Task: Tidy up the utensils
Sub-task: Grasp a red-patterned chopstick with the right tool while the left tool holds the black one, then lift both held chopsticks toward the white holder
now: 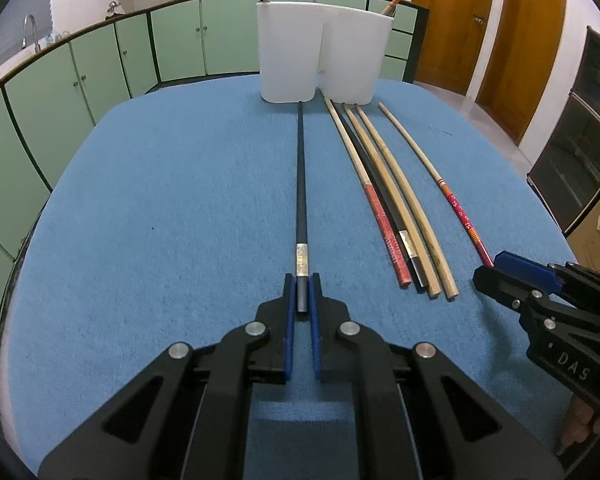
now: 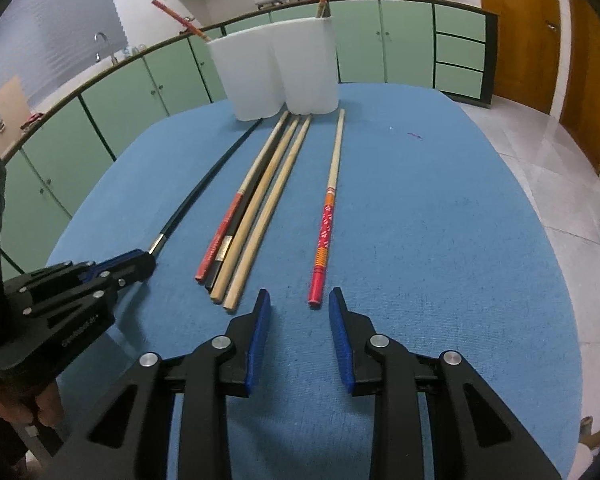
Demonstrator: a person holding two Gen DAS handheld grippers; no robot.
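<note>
My left gripper (image 1: 302, 280) is shut on the near end of a black chopstick (image 1: 301, 184) with a silver band; it lies on the blue table pointing at the white two-part holder (image 1: 324, 56). It also shows in the right wrist view (image 2: 204, 192). My right gripper (image 2: 299, 300) is open and empty, just short of the near end of a red flowered chopstick (image 2: 325, 236). A bundle of several chopsticks (image 2: 252, 208), bamboo, red and black, lies between them. The holder (image 2: 276, 68) has one red chopstick standing in each part.
The blue cloth-covered table (image 1: 160, 200) ends near the holder at the back. Green cabinets (image 1: 100, 64) and a counter with pots stand behind it. Wooden doors (image 1: 480, 20) are at the right. The left gripper (image 2: 138, 264) sits left of the bundle.
</note>
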